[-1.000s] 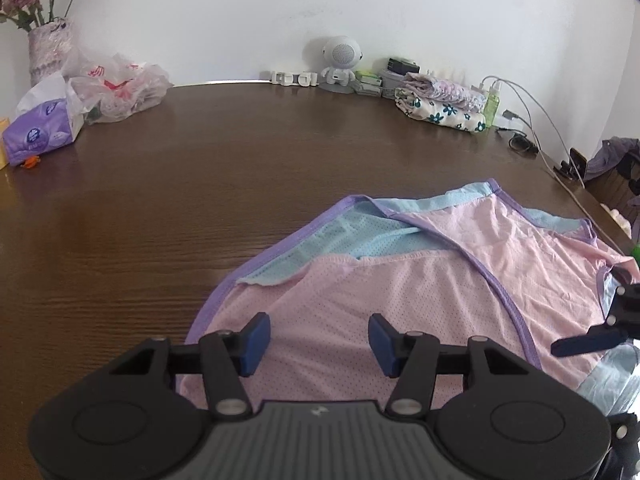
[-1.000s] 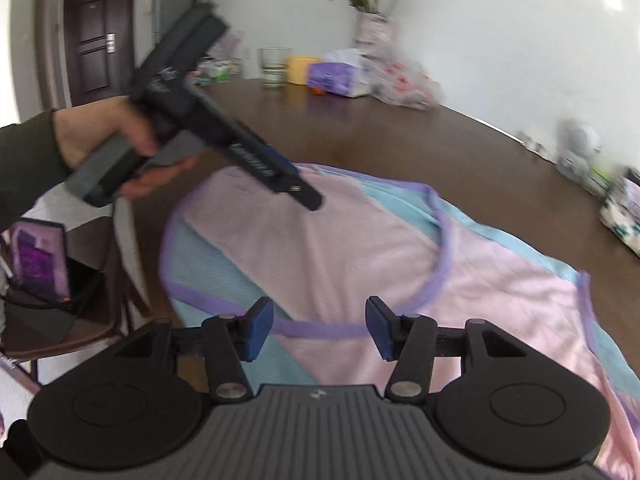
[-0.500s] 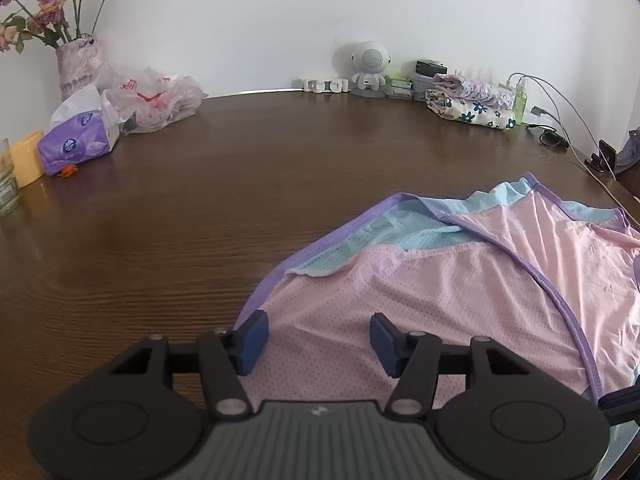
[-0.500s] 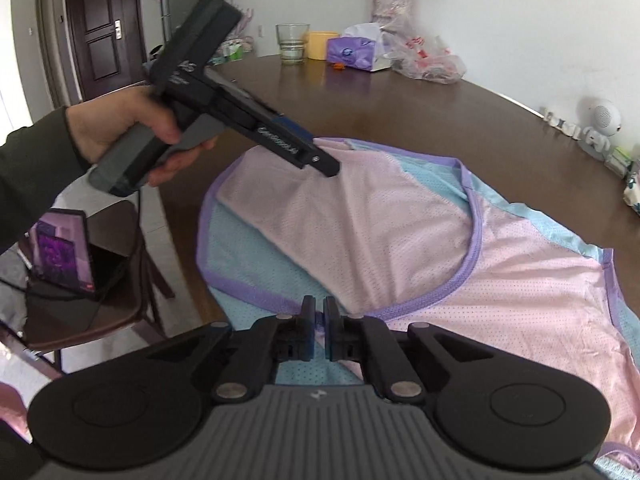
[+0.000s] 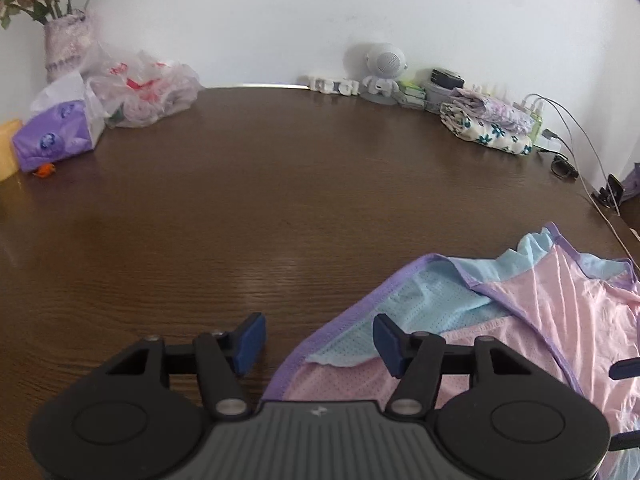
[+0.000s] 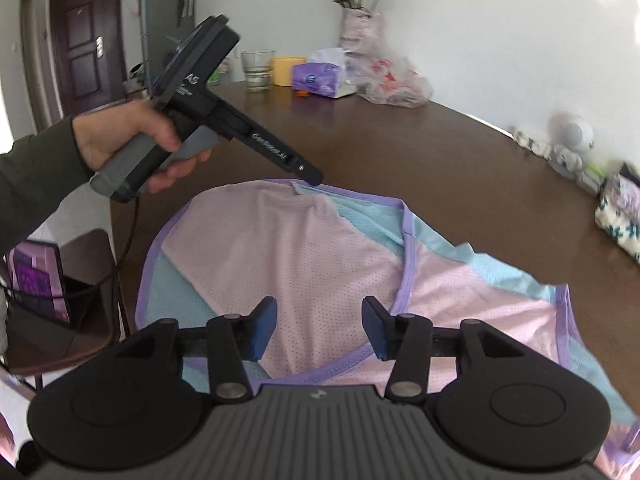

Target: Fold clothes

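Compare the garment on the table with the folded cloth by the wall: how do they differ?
The pink garment lies spread out and rumpled; the floral cloth sits in a compact folded stack. The garment is plain mesh with purple trim; the cloth is patterned. Both rest on the wooden table.

The garment (image 5: pixel 540 320) lies on the desk (image 5: pixel 280 200) under and right of the left tongs (image 5: pixel 318 338); the tissue pack (image 5: pixel 56 136) sits far left.

The garment (image 5: pixel 540 320) runs off the right and bottom edges of the left wrist view — its far side is unseen. In the right wrist view the left gripper (image 6: pixel 316 178) shows side-on, so its jaw gap cannot be read. The vase (image 5: pixel 66 46) flowers are cropped at the top-left corner.
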Available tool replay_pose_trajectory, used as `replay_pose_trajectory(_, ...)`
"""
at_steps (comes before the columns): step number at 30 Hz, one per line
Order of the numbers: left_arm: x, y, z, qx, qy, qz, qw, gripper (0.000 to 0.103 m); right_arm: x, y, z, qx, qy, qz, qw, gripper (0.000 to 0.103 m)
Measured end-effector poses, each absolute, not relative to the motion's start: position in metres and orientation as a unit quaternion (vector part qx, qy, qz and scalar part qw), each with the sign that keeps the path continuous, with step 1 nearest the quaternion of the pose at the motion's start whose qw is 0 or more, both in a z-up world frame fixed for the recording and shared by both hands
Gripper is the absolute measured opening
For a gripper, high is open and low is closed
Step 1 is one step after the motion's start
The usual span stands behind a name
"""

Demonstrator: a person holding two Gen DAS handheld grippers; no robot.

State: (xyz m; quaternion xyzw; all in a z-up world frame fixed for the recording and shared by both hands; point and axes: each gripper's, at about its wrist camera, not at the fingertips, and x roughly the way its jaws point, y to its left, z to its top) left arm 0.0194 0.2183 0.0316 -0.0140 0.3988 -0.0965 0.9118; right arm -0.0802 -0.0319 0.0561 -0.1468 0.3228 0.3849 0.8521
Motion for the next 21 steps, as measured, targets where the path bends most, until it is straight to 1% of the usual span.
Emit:
replay_pose_trajectory(3,0.016,0.213,0.026,0.014,0.397,-0.098,0.912,0.059,-0.078,-0.035,0.049,-0.127,0.329,0.383,0.854,0.048)
replay_pose_trajectory(5,0.012,0.208,0.024,0.041,0.392,-0.093,0.914,0.057,-0.076,-0.036,0.044,-0.117,0.335,0.377,0.855,0.048)
replay_pose_trajectory(7,0.01,0.204,0.024,0.046,0.388,-0.096,0.916,0.04,-0.074,-0.036,0.039,-0.114,0.336,0.371,0.858,0.048)
replay_pose_trajectory(8,0.009,0.204,0.024,0.044,0.385,-0.098,0.916,0.01,-0.073,-0.036,0.037,-0.111,0.338,0.368,0.859,0.048)
replay_pose_trajectory(9,0.009,0.203,0.025,0.045,0.385,-0.084,0.918,0.003,-0.071,-0.036,0.035,-0.108,0.34,0.365,0.86,0.048)
replay_pose_trajectory(14,-0.002,0.193,0.028,0.087,0.32,0.002,0.943,0.002,-0.068,-0.037,0.024,-0.083,0.355,0.355,0.861,0.048)
replay_pose_trajectory(15,-0.004,0.193,0.028,0.086,0.31,0.009,0.947,0.004,-0.067,-0.038,0.023,-0.078,0.359,0.356,0.86,0.048)
replay_pose_trajectory(17,-0.001,0.196,0.026,0.076,0.317,0.018,0.945,0.012,-0.067,-0.041,0.022,-0.069,0.363,0.357,0.858,0.048)
replay_pose_trajectory(19,-0.002,0.196,0.032,0.07,0.323,0.026,0.944,0.014,-0.065,-0.055,0.035,-0.064,0.345,0.354,0.867,0.048)
replay_pose_trajectory(21,-0.005,0.193,0.046,0.049,0.325,0.04,0.944,0.032,-0.051,-0.081,0.052,-0.055,0.329,0.321,0.886,0.049)
